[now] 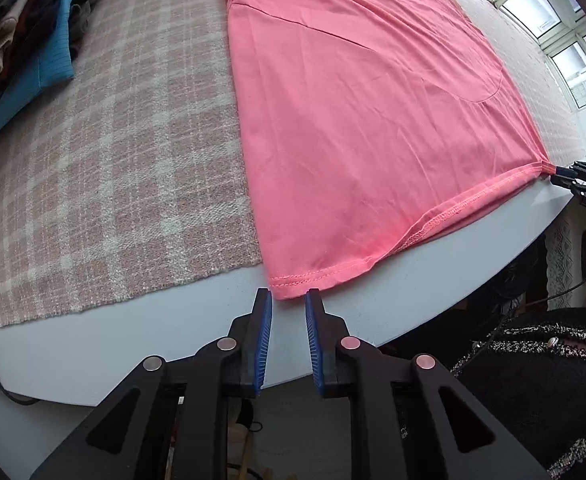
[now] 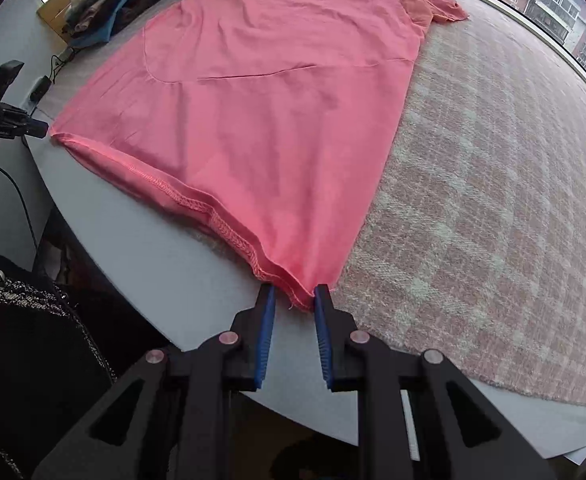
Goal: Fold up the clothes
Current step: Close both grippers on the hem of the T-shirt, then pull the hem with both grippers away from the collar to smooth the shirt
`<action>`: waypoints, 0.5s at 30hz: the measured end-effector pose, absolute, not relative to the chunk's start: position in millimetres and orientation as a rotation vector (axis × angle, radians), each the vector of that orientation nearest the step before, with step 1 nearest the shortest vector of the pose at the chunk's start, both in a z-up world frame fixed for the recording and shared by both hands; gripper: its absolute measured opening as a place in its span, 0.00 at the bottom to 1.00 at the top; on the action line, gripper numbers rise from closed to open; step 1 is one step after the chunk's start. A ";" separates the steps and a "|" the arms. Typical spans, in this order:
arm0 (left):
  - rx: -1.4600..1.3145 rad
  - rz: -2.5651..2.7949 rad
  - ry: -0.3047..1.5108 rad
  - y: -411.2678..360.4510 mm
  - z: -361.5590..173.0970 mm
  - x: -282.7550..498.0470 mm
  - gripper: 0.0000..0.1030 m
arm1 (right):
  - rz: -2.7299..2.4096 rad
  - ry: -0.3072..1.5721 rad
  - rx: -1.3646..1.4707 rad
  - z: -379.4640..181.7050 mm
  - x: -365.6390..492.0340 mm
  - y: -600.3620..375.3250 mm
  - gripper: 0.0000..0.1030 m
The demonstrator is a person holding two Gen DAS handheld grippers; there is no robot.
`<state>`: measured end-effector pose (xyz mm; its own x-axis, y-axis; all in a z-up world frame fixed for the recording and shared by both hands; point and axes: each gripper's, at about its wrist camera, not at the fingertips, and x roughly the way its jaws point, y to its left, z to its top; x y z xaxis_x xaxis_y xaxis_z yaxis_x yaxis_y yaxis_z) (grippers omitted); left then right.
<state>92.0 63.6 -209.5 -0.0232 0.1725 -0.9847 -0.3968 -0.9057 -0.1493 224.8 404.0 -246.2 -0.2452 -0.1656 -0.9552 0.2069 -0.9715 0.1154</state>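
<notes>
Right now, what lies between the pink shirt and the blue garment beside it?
Only the checked cloth that covers the table. The stretch from the pink shirt to the blue garment is otherwise bare, as the left wrist view shows.

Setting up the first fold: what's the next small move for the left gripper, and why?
Probably close the left gripper on the hem corner of the pink shirt. Its jaws stand apart around that corner, while the right gripper looks pinched on the other corner, so lifting now would raise one side only.
</notes>
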 end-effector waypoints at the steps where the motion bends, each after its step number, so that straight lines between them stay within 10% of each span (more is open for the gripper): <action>1: -1.866 1.986 0.255 69.1 -211.4 93.4 0.16 | -2.304 0.043 1.763 -245.2 225.0 405.2 0.19; 5: -1.867 2.017 0.261 78.9 -216.4 93.6 0.01 | -2.313 0.041 1.759 -240.7 219.7 412.0 0.03; 15: -1.810 2.162 0.074 45.4 -143.6 102.9 0.01 | -2.532 -0.180 1.501 -165.3 239.2 422.6 0.03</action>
<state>102.9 45.4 -143.6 -0.1468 0.2092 -0.9668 -0.2745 -0.9476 -0.1633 239.2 422.6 -165.3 -0.4681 -0.2261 -0.8543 0.1027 -0.9741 0.2015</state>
